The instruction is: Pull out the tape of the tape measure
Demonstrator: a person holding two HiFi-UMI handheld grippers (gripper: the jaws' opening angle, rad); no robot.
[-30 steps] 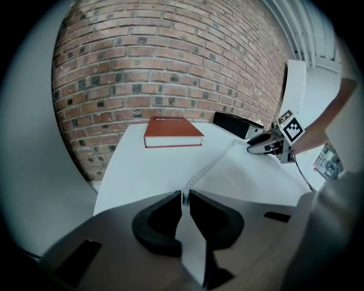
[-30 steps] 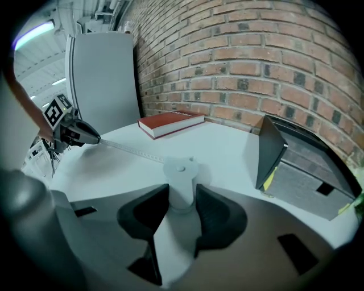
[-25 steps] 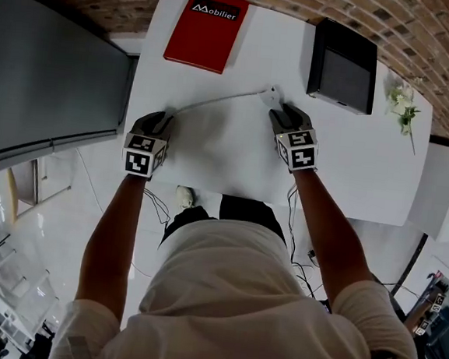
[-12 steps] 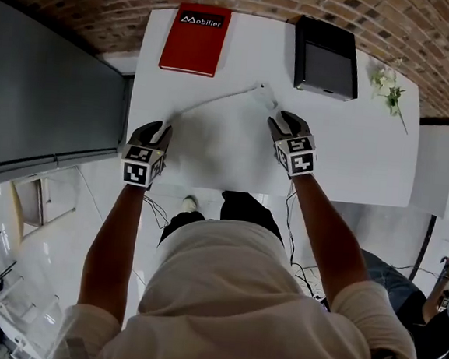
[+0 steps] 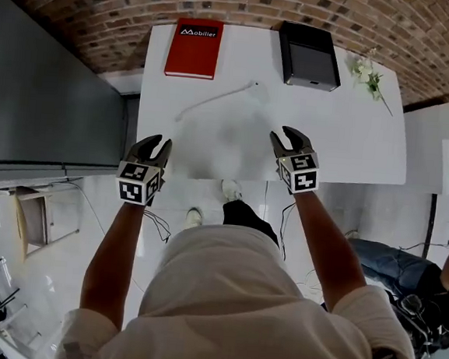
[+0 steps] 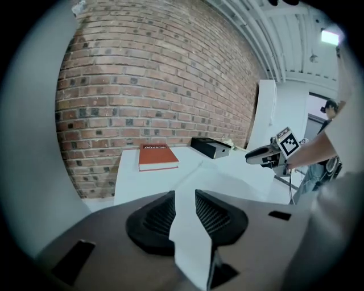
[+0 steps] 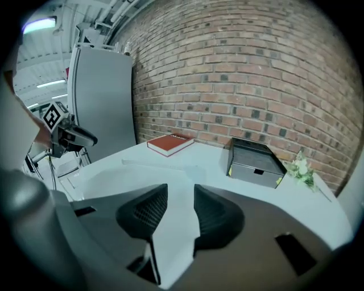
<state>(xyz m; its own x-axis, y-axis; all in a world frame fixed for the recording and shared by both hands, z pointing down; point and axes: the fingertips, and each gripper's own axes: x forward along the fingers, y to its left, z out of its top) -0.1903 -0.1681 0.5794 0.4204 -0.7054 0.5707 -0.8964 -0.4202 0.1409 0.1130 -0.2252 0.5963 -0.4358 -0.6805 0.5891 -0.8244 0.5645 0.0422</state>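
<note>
Seen from above, a person stands at a white table [image 5: 352, 147] with a tong-like gripper in each hand. The tape measure [image 5: 255, 89] lies on the table well ahead of both grippers. Its small pale case sits to the right, and its tape [image 5: 212, 99] is drawn out in a thin, slightly bowed line running left and toward the person. A second ago the left gripper [image 5: 159, 140] was at the tape's free end and the right gripper [image 5: 285, 132] was right by the case. Both have since drawn back to the near edge of the table and touch nothing. The left gripper's jaws have just been opening a little further; they stand moderately apart with only bare table showing through the gap. The right gripper's jaws are also moderately apart and empty. The tape stays stretched out as it was, with no sign of sliding back into the case. That suggests the pull is done and the hands are leaving — the task looks complete or very nearly so. Along the far edge, untouched, sit a red book [image 5: 194, 49], a black box [image 5: 307, 55] and a sprig of flowers [image 5: 368, 70].
</note>
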